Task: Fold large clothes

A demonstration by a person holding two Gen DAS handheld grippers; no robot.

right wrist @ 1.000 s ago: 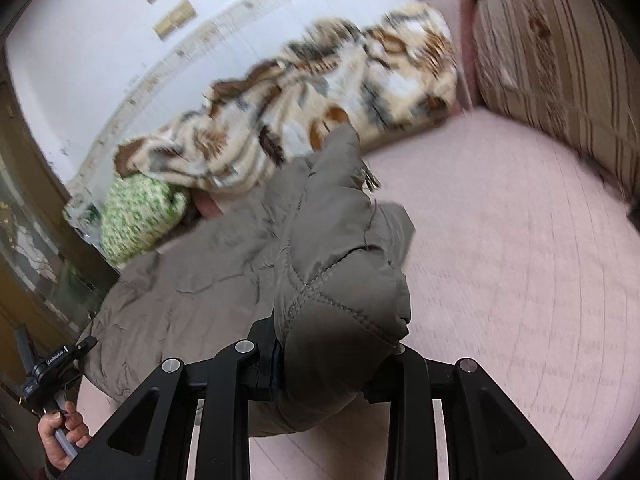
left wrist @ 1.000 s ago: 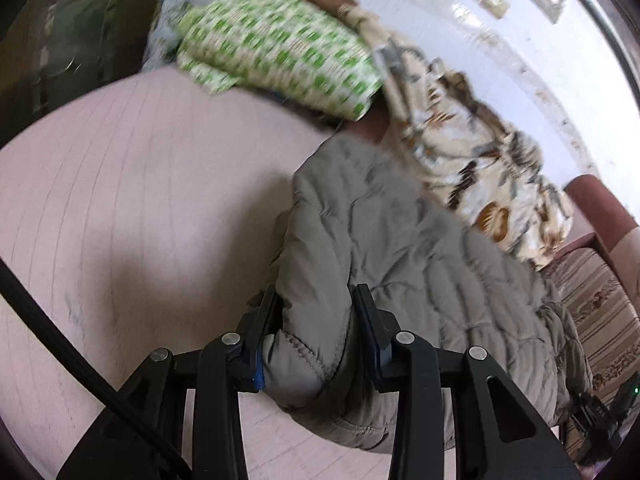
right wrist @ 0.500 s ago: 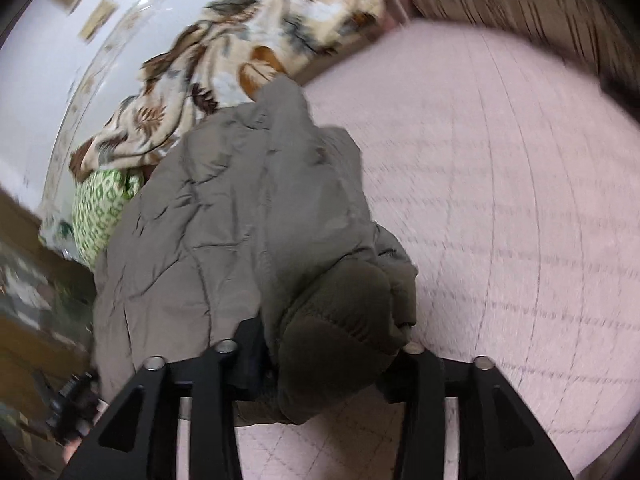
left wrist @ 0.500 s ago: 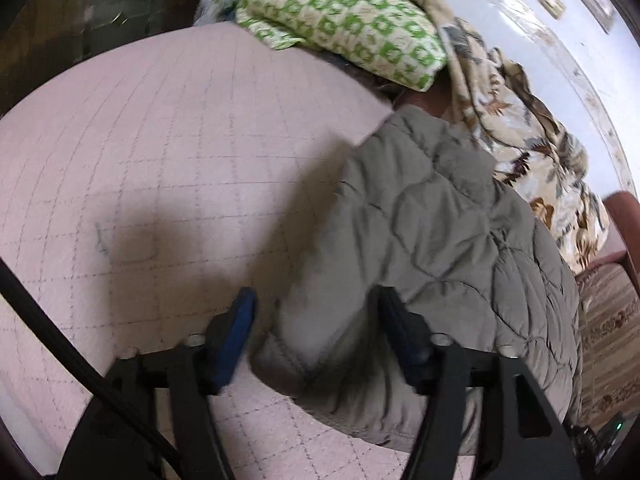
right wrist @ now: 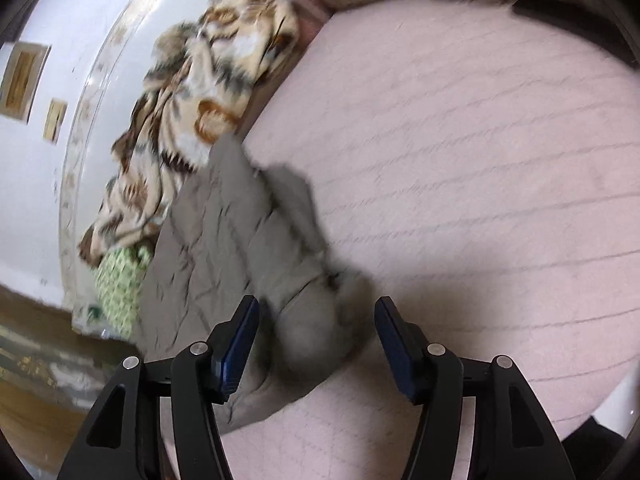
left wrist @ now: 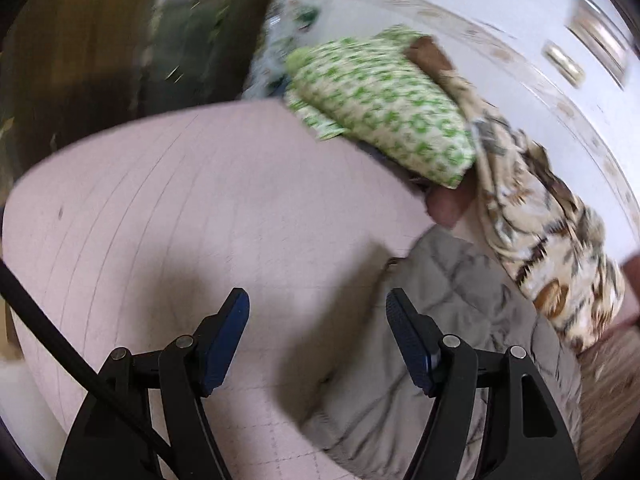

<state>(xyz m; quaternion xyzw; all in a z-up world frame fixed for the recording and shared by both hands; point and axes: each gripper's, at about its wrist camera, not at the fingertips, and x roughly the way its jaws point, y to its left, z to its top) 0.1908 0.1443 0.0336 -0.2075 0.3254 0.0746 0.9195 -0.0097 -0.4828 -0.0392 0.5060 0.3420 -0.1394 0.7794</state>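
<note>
- Left gripper point(left wrist: 316, 316): its 2 jaws stand wide apart with nothing between them, only bare pink quilted bedcover point(left wrist: 168, 208) beneath. The grey-green quilted jacket point(left wrist: 472, 320) lies to the right of this tool, its near edge passing under the right-hand finger, not gripped.
- Jacket, in the right wrist view point(right wrist: 240, 248): it lies on the bedcover point(right wrist: 460, 160) in a folded bundle whose long axis runs from the near edge away toward the patterned blanket point(right wrist: 200, 92) and green-checked pillow point(right wrist: 120, 280) at the far left.
- Right gripper point(right wrist: 316, 320): the jaws are opening; the jacket's near rounded end sits in the gap, and neither pad presses on it as far as the blur allows.
- Judgement: the right hand is the nearer 1, already straddling the bundle's near end; the left must shift right to meet the cloth. Any further fold would likely run along that near-to-far axis.
</note>
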